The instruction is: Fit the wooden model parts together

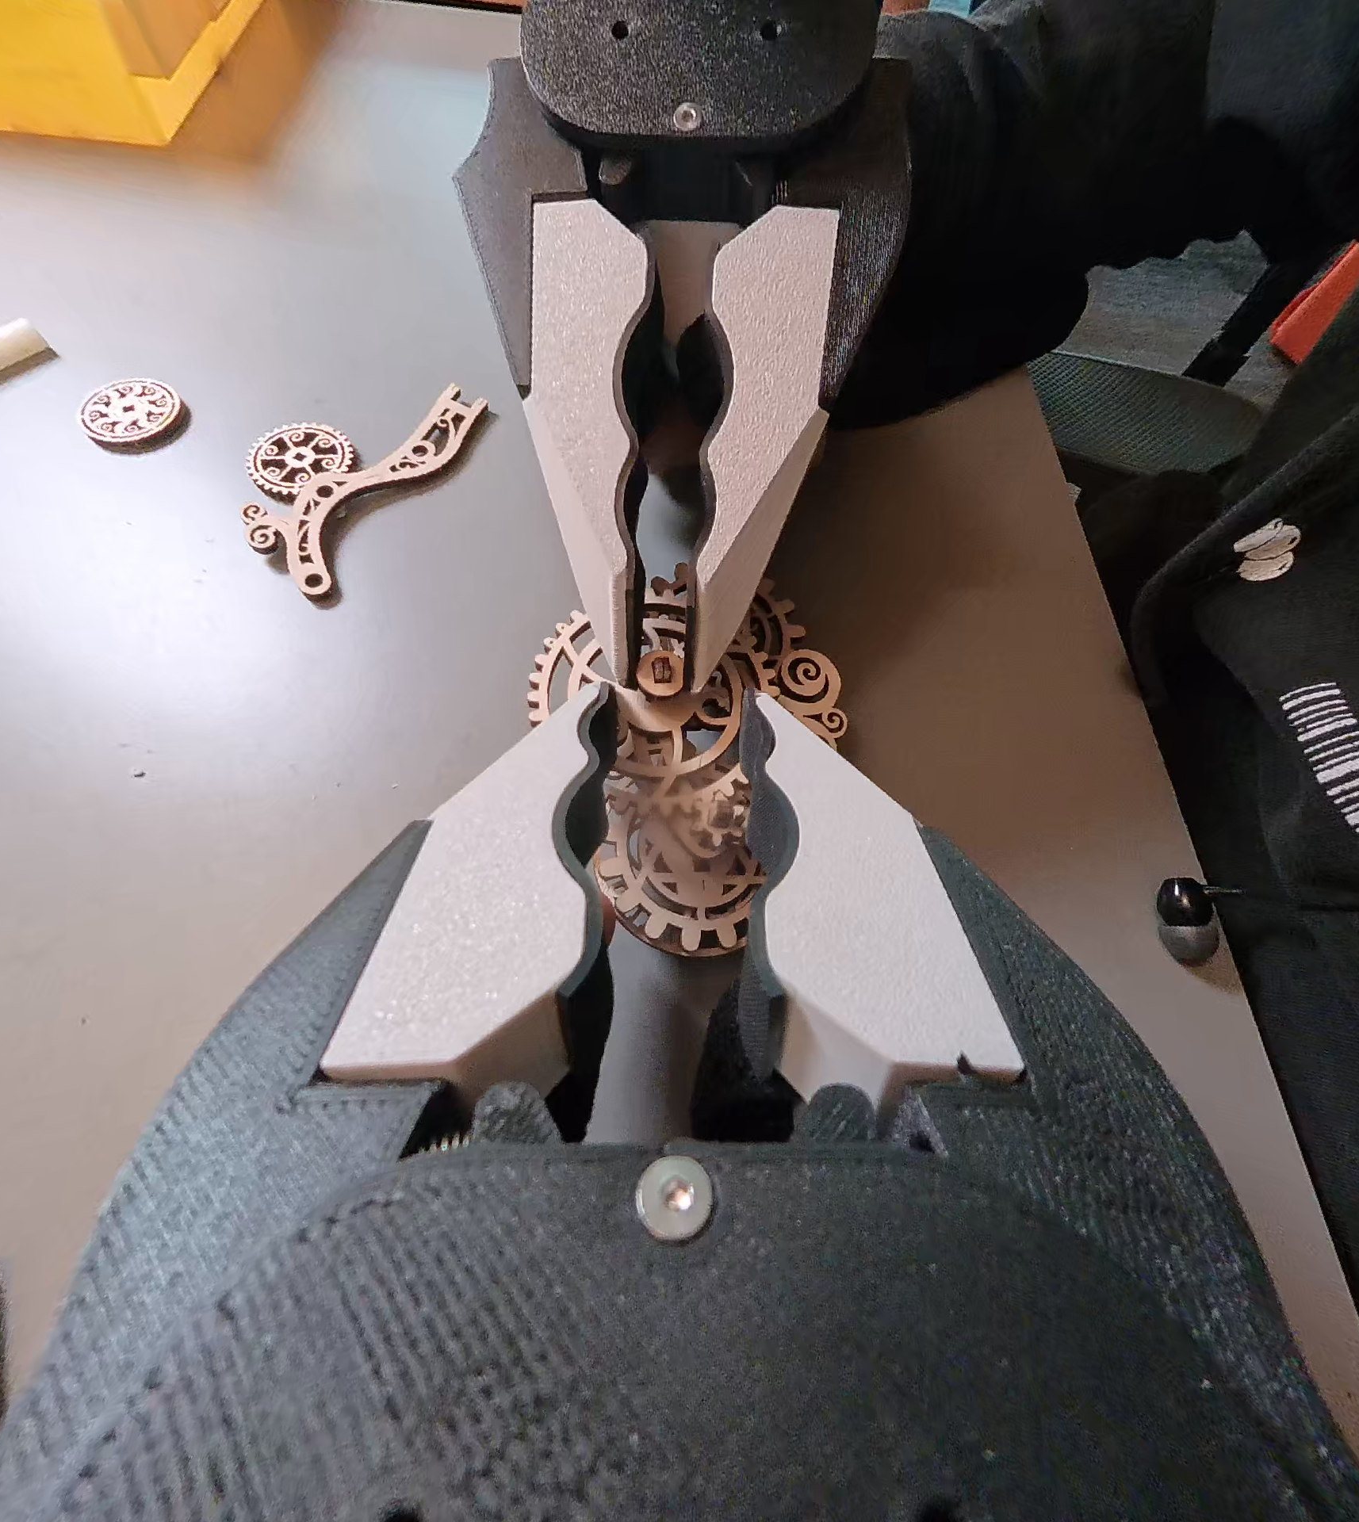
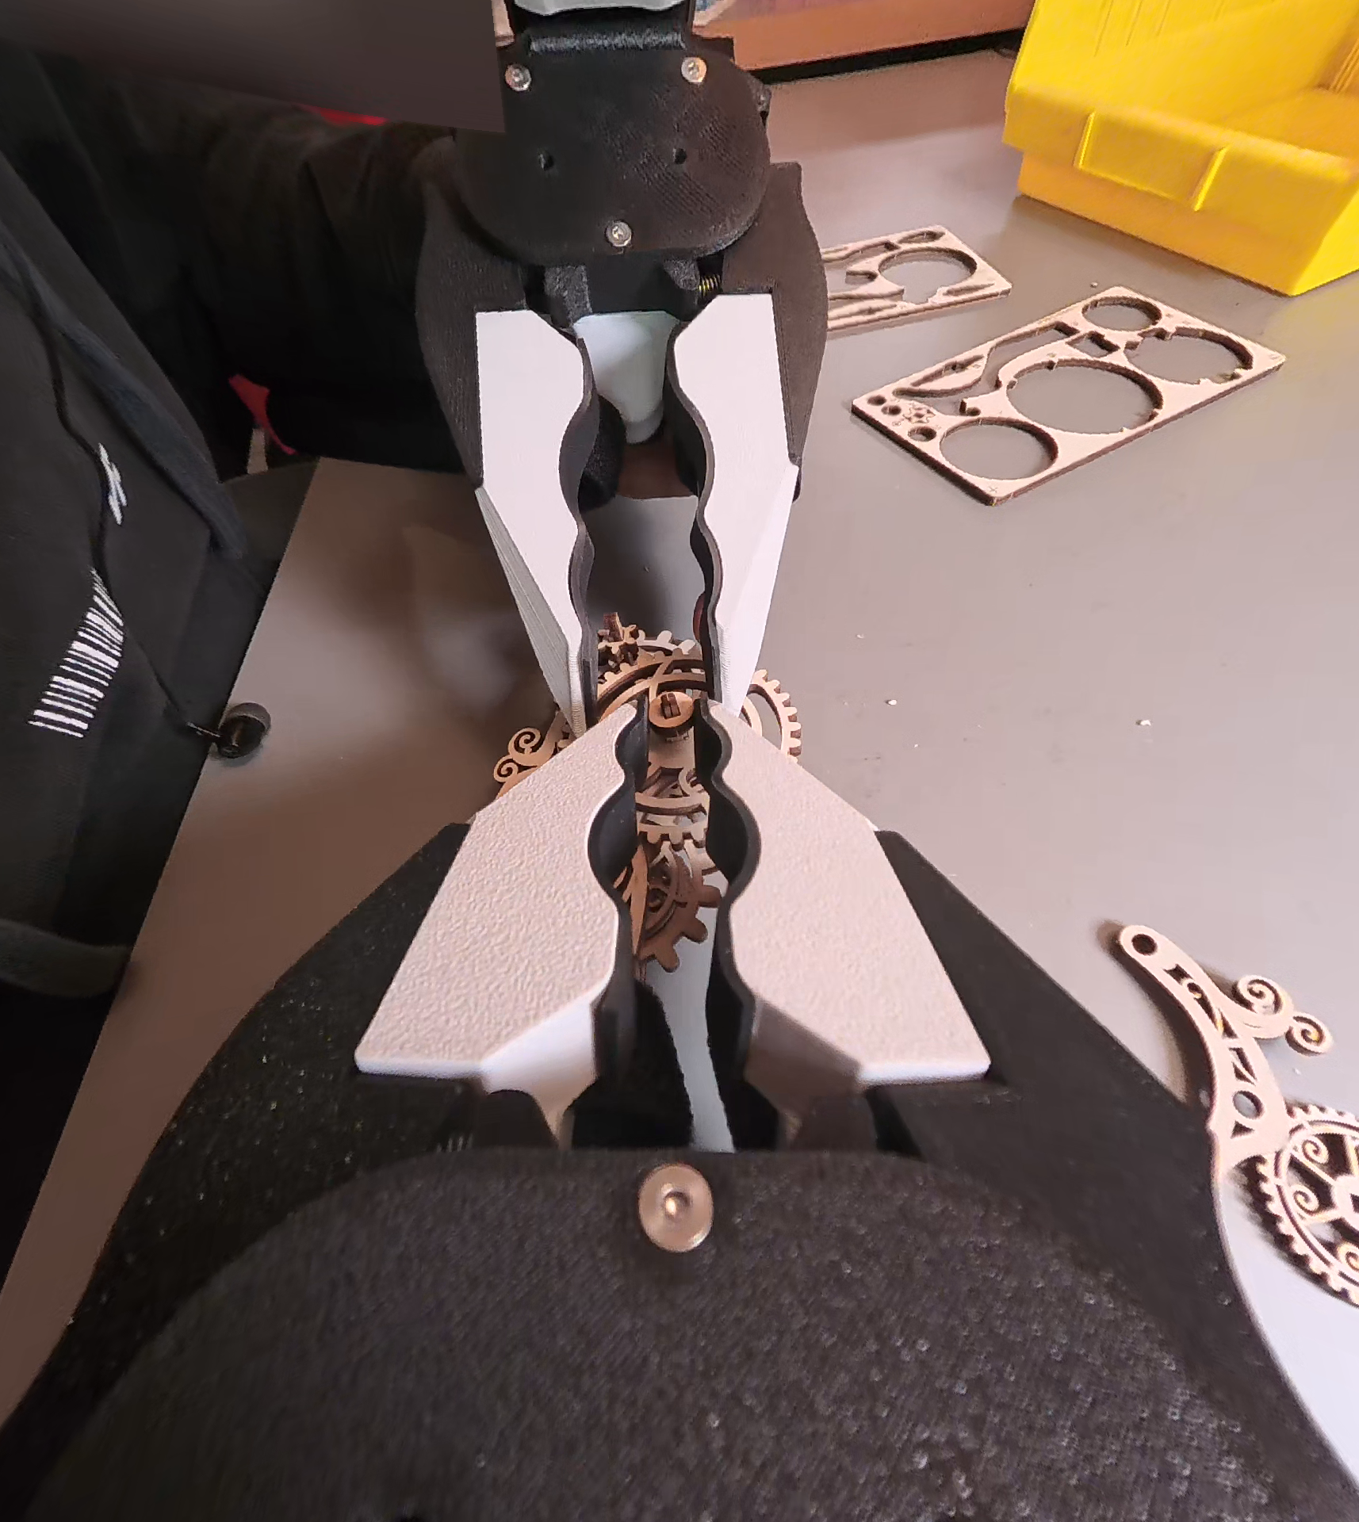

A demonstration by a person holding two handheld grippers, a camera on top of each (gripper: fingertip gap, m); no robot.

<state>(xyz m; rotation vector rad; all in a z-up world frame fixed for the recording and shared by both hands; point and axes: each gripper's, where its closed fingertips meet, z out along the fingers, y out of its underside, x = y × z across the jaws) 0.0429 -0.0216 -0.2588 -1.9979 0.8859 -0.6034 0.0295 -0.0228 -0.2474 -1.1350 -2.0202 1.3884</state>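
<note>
A wooden gear model, built of stacked laser-cut cogs, stood on the grey counter near its edge. The left gripper had its jaws clamped across the model's sides. From the opposite side, the right gripper had its jaws pinched on a small round wooden peg at the top of the model. Beyond the model lay a loose gear under a curved wooden arm, with a small wooden disc farther out and a yellow bin farthest off.
</note>
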